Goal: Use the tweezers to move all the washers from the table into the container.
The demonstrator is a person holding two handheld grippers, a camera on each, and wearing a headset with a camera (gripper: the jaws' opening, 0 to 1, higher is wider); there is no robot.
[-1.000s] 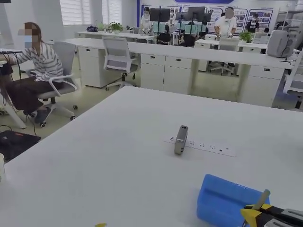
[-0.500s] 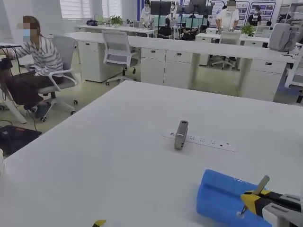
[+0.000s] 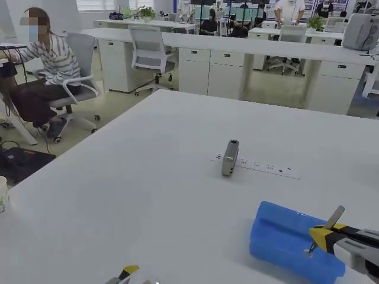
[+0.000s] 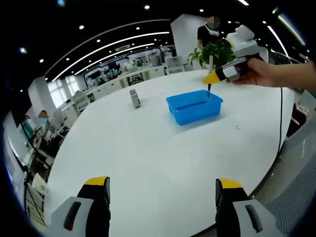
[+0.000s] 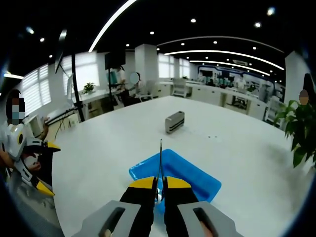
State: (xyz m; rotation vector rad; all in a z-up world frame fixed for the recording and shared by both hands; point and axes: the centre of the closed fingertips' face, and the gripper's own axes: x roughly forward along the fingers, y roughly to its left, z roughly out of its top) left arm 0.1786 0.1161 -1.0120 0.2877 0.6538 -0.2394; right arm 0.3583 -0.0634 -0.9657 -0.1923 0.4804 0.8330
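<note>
The tweezers (image 5: 160,158), pressed nearly together, were gripped by the right gripper (image 5: 160,185) over the blue container (image 5: 195,180), likely for dropping; whether anything was held couldn't be told.

Open office: long white desks (image 3: 237,46), swivel chairs (image 3: 148,53), pale floor (image 3: 118,109), ceiling strip lights (image 5: 212,52); seemingly blinded windows (image 5: 86,69).

The left gripper (image 4: 163,181) sits low with its fingers (image 4: 98,186) spread wide apart, while the right gripper (image 5: 159,183), held up in a hand (image 4: 259,73), has its fingers pinched together on the tweezers (image 5: 160,160), tips pointing down.
</note>
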